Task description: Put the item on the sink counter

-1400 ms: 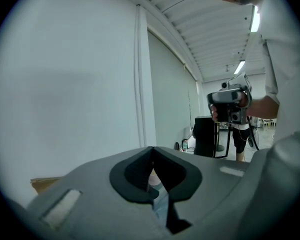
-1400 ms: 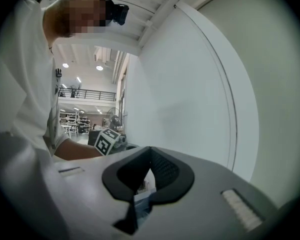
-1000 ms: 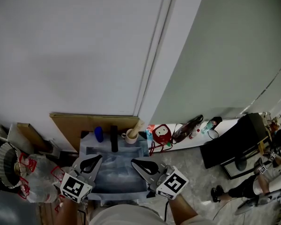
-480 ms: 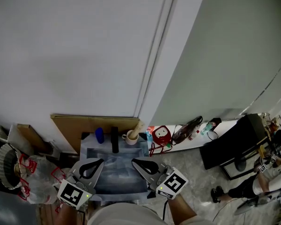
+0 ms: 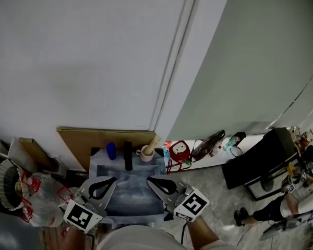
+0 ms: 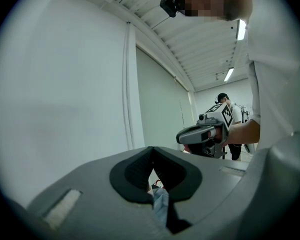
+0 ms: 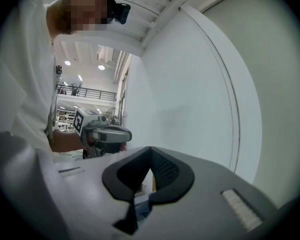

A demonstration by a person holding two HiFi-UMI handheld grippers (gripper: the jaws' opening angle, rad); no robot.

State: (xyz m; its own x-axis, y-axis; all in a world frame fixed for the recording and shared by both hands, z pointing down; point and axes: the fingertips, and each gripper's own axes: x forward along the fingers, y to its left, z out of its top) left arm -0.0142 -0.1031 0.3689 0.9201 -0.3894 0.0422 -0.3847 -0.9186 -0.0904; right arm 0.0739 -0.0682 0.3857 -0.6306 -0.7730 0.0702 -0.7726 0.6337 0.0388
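In the head view a pale sink (image 5: pixel 129 198) lies below me, with a narrow counter (image 5: pixel 157 155) along its back. On that counter stand a blue bottle (image 5: pixel 110 150), a black tap (image 5: pixel 127 155) and a cream cup (image 5: pixel 146 153) with a stick-like thing in it. My left gripper (image 5: pixel 101 185) hovers over the sink's left side and my right gripper (image 5: pixel 157 183) over its right. Both are shut and hold nothing. The left gripper view shows its dark pads (image 6: pixel 140 170) meeting, with the right gripper (image 6: pixel 204 134) beyond. The right gripper view shows the left gripper (image 7: pixel 108 134).
Brown cardboard (image 5: pixel 83 138) leans on the white wall behind the sink. A bin with a red-handled bag (image 5: pixel 21 187) stands at the left. A red object (image 5: pixel 180 150), bottles (image 5: pixel 219 144) and a black case (image 5: pixel 258 163) lie at the right. A person (image 5: pixel 284 206) is far right.
My left gripper has shifted slightly toward the lower edge of the head view, rising nearer the camera. The right gripper has stayed where it was.
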